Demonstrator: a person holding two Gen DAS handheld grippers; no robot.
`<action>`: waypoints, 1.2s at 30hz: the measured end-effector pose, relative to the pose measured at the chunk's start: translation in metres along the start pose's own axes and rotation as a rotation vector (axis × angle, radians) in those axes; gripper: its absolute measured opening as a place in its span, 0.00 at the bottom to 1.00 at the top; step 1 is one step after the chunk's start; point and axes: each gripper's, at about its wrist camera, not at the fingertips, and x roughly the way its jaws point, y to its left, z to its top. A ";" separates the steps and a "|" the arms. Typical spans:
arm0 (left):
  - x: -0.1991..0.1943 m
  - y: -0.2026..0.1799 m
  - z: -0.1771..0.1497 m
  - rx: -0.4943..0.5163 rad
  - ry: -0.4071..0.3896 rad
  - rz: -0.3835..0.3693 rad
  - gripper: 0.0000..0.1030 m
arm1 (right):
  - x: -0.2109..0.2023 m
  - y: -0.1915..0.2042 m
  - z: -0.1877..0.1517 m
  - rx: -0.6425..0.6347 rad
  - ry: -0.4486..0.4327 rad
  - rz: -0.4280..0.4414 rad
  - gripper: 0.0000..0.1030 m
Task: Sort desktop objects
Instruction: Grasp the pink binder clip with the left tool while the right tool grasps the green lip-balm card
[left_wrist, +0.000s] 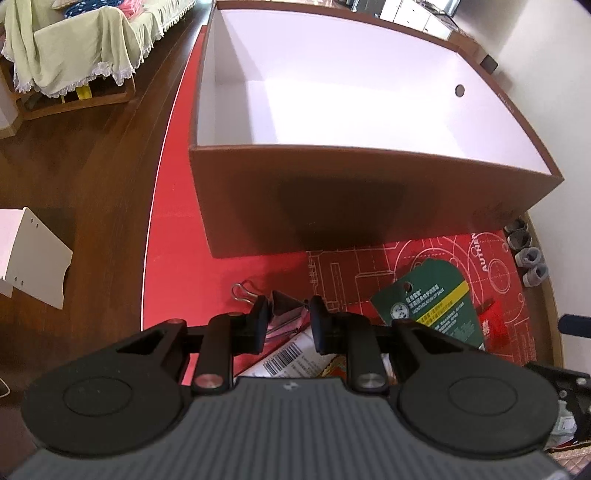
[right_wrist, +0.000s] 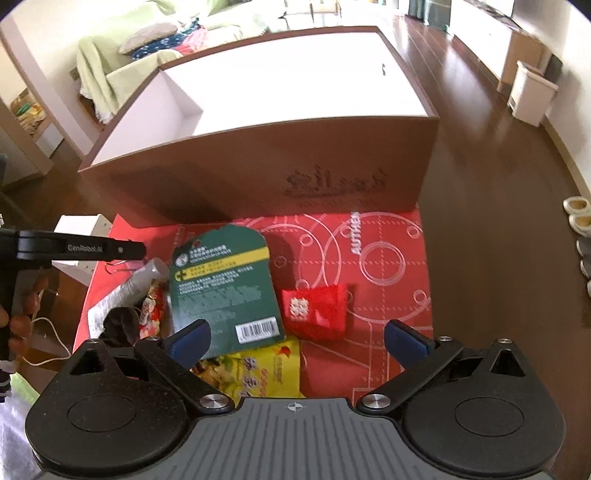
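A large open brown cardboard box stands at the back of the red-matted bench; before it lie a green hang-tag card, with a small red pouch to its right and a yellow snack packet nearer.

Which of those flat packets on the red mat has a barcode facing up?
The green card; its barcode sits at the near corner. The red packet and yellow packet show none.

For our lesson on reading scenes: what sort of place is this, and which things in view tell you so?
Most likely a home living room. A sofa draped in green cloth stands on a dark wooden floor, and slippers lie beside the red-matted table.
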 end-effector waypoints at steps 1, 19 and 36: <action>-0.002 0.001 0.001 -0.002 -0.010 -0.003 0.19 | 0.002 0.001 0.001 -0.006 -0.006 0.008 1.00; -0.028 0.009 0.008 -0.010 -0.052 -0.034 0.19 | 0.060 0.035 0.024 -0.123 0.011 0.171 1.00; -0.033 0.008 0.010 0.004 -0.052 -0.058 0.19 | 0.083 0.038 0.014 -0.201 0.028 0.127 0.83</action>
